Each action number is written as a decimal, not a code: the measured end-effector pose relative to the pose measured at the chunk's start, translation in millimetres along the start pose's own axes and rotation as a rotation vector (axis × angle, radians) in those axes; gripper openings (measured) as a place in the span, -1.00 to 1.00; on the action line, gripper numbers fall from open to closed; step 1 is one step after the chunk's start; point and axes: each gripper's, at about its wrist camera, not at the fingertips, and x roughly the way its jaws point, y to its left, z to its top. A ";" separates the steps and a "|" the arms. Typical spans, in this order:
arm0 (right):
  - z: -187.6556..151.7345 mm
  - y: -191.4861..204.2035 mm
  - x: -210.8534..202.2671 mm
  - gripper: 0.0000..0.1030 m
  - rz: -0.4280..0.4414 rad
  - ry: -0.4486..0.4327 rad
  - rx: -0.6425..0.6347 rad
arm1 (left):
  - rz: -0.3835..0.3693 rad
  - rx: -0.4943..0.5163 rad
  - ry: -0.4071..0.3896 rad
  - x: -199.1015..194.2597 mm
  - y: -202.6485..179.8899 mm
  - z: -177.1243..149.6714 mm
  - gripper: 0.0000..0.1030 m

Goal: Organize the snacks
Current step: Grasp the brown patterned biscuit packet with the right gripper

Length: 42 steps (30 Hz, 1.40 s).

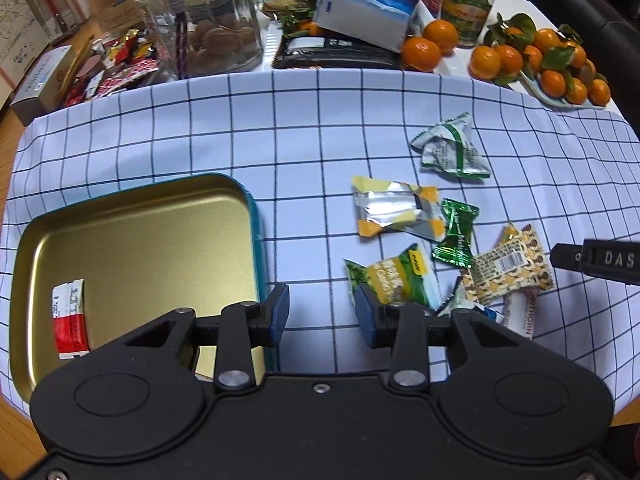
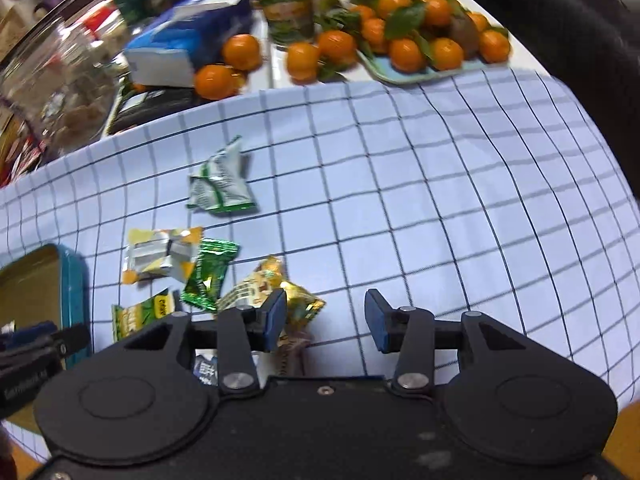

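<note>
Two hand-held grippers hover over the checked cloth on the surface, both with jaws spread and nothing between them. Left hand-held gripper sits between the tin at near left and the snacks scattered to its right. One red-and-white packet lies inside the tin against its left wall. Right hand-held gripper hangs just right of the snack pile, its left pad over a gold wrapper. A white-and-green packet lies apart from the others, farther out. Beyond the cloth stand a glass jar, a blue carton and a tray of oranges.
</note>
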 end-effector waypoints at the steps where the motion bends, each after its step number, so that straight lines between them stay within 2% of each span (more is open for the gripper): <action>1: 0.7 -4.2 1.4 -0.11 0.003 0.006 0.026 | -0.006 0.004 0.003 0.7 -1.5 -0.6 -0.09; 6: 1.0 -7.4 -0.5 -0.11 0.040 -0.012 0.079 | -0.016 0.022 0.013 3.0 -7.4 -2.0 -0.09; 10: -1.8 7.3 -5.7 0.02 0.092 -0.044 0.026 | -0.026 0.031 0.019 3.4 -9.5 -2.8 -0.09; 15: -7.8 25.2 0.5 0.02 0.127 -0.007 -0.046 | -0.048 0.041 0.032 3.2 -10.0 -4.1 -0.09; 20: -13.6 31.0 12.7 0.03 0.049 0.050 -0.090 | -0.052 0.043 0.034 2.9 -10.0 -4.3 -0.09; 23: -11.6 23.9 14.7 0.03 0.030 0.058 -0.075 | -0.059 0.038 0.037 3.1 -9.0 -3.7 -0.09; 28: -11.8 3.0 17.0 0.06 -0.021 0.055 -0.059 | -0.065 0.033 0.051 6.2 -8.4 -4.3 -0.09; 31: -12.1 -12.7 20.9 0.04 -0.097 0.051 -0.039 | -0.063 0.034 0.054 7.8 -9.2 -5.0 -0.09; 34: -9.8 -31.4 22.4 0.05 -0.115 0.047 0.028 | -0.061 0.035 0.055 8.3 -9.8 -5.3 -0.09; 37: -6.5 -39.7 13.1 0.05 -0.038 0.012 0.104 | -0.060 0.033 0.054 8.6 -9.8 -5.4 -0.09; 42: -2.5 -19.7 0.1 0.05 0.145 -0.024 0.131 | -0.058 0.028 0.061 10.4 -8.9 -6.1 -0.09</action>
